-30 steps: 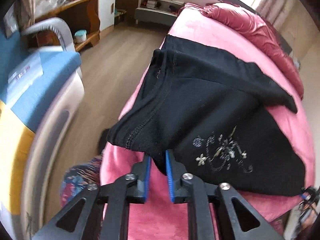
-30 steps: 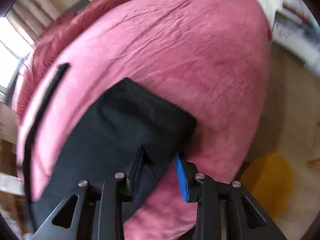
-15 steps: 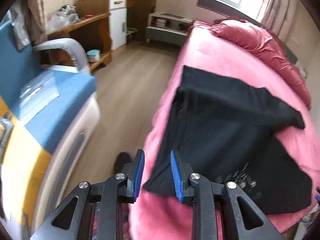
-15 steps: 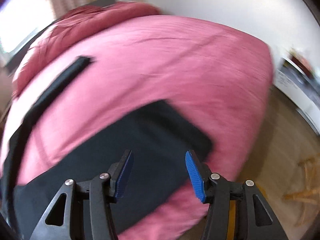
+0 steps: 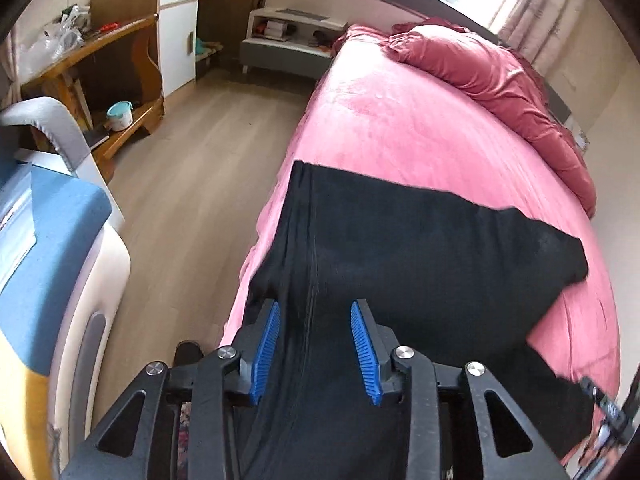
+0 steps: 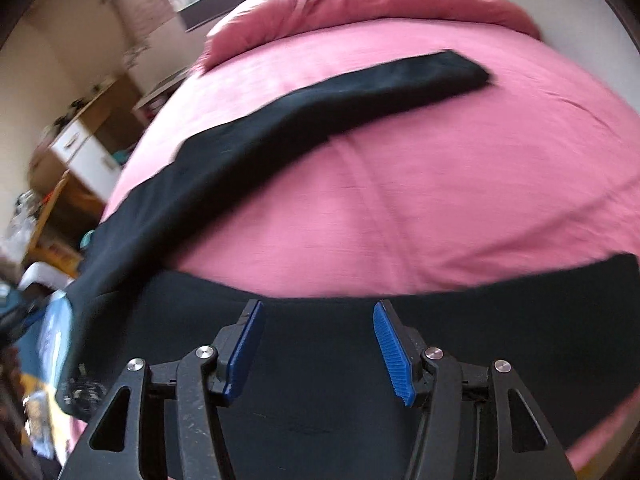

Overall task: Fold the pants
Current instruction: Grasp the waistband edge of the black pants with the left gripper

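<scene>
The black pants [image 5: 420, 248] lie spread on the pink bed [image 5: 400, 128], one leg [image 6: 320, 108] running toward the upper right; both the left gripper [image 5: 316, 350] and right gripper [image 6: 316, 344] have fingers opening, apparently gripping nothing; cloth directly beneath.

Right gripper [image 6: 316, 344] opening — seemingly empty — above black pants [image 6: 320, 392].

1 blk pants [image 5: 420, 248], 1 pink bed [image 5: 400, 136], 2 grippers: left [image 5: 316, 350], right [image 6: 318, 346].
</scene>
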{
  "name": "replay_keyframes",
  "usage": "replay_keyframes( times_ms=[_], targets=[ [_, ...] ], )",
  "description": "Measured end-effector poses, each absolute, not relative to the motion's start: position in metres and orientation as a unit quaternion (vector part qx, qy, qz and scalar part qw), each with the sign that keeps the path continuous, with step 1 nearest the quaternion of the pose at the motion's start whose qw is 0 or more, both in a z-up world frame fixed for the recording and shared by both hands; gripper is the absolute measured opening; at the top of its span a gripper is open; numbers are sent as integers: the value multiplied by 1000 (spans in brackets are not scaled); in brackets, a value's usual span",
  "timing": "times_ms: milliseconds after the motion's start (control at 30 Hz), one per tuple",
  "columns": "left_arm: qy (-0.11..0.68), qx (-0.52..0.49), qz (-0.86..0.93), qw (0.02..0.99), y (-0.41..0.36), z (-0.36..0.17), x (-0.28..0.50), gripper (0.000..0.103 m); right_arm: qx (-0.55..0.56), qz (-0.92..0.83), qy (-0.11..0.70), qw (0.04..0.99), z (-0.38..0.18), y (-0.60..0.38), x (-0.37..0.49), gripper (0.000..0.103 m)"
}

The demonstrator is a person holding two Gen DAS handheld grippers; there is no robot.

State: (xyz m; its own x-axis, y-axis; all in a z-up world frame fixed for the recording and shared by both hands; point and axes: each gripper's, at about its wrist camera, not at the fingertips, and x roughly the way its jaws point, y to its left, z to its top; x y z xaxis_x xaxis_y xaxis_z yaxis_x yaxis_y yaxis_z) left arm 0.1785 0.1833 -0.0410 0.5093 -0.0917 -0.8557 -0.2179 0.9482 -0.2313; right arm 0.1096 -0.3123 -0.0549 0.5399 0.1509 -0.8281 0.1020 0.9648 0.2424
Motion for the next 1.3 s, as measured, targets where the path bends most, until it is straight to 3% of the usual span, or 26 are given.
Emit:
replay_keyframes(
  times_ms=[133,267,867,933,967,1067,1300],
  targets=[
    [507,-176,46,843,186,-58,221,41,121,50,481,867,-57,-285,125,62],
    [521,-193,62,829,191,-76,261,52,113,70,482,866,-57,-263,140,63],
    [550,-222,97,799,205,-119,359,52,131,95,486,859,-66,-231,184,67],
    [548,-211,96,804,201,-117,360,47,136,94,487,858,-66,-230,183,67],
    [547,-206,87,807,199,-116,360,36,137,92,488,857,-67,-230,183,67],
    [540,-166,78,821,187,-108,356,20,139,87,490,856,-67,-231,183,67],
    [446,-169,-8,879,164,-39,299,13,146,69,486,859,-61,-241,178,67]
  ],
)
